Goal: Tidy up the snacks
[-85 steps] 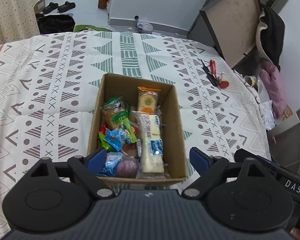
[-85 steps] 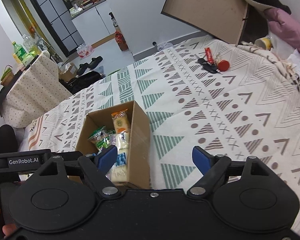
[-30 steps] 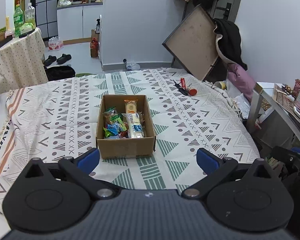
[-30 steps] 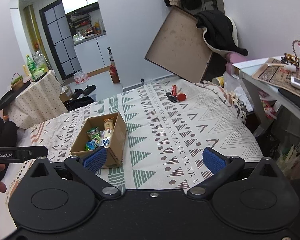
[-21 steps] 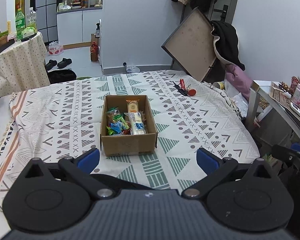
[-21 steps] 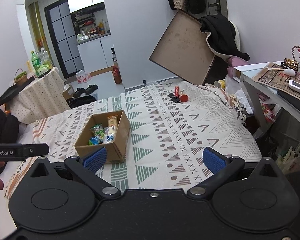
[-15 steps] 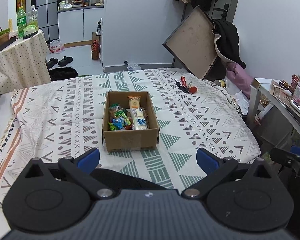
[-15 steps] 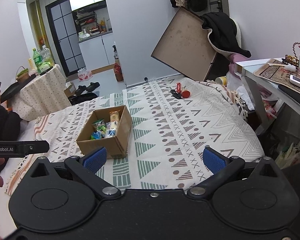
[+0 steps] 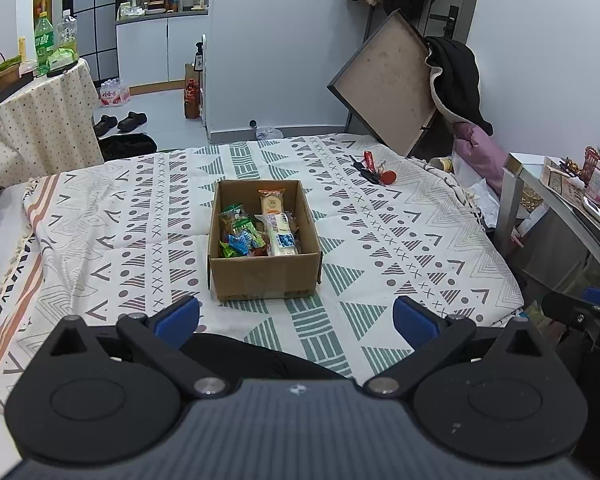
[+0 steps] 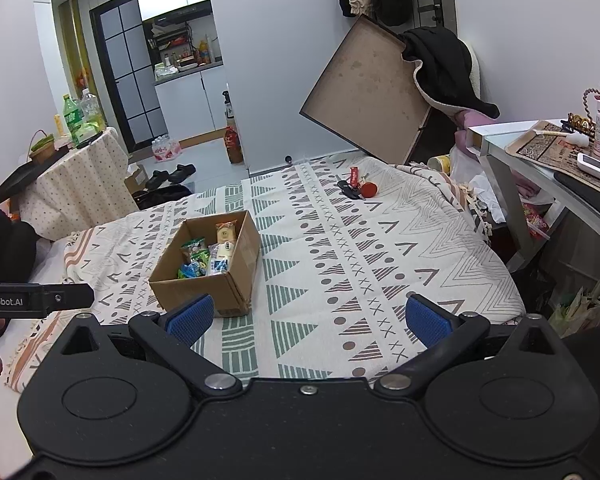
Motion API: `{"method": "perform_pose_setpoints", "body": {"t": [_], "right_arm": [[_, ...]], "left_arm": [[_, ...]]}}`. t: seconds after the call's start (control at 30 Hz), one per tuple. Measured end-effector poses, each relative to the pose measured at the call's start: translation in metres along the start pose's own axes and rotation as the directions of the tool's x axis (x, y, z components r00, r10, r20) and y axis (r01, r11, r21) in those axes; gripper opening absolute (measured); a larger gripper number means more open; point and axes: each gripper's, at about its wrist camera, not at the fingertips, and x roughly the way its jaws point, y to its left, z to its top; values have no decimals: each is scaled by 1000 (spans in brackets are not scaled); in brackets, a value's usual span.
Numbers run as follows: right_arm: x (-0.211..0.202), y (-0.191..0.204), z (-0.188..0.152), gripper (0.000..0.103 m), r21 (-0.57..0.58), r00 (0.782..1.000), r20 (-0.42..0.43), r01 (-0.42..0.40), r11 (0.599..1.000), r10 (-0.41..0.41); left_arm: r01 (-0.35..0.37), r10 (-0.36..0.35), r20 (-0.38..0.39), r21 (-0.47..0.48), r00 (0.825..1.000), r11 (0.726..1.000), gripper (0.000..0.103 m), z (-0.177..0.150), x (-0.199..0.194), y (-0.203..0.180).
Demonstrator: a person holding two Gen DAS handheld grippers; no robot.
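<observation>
Tools, left (image 9: 296,318) and right (image 10: 306,318), spread wide and empty, have backed farther from the snack box (image 9: 265,276).

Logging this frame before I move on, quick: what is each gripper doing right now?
Left gripper: open, holding nothing, short of the cardboard box.
Right gripper: open, holding nothing.

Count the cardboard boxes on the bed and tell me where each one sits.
1. The cardboard box sits open near the middle of the patterned bedspread, with snack packets inside. The only other items on the bedspread are the keys, near its far right corner.
</observation>
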Motion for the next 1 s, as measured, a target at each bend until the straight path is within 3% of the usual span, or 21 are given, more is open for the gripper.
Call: {"method": "perform_pose_setpoints", "body": {"t": [1.0], "right_arm": [[-2, 1, 2, 103, 0, 1000, 2, -3, 1000, 3]], "left_arm": [[5, -5, 3, 13, 1000, 1000, 102, 2, -2, -4]]}}
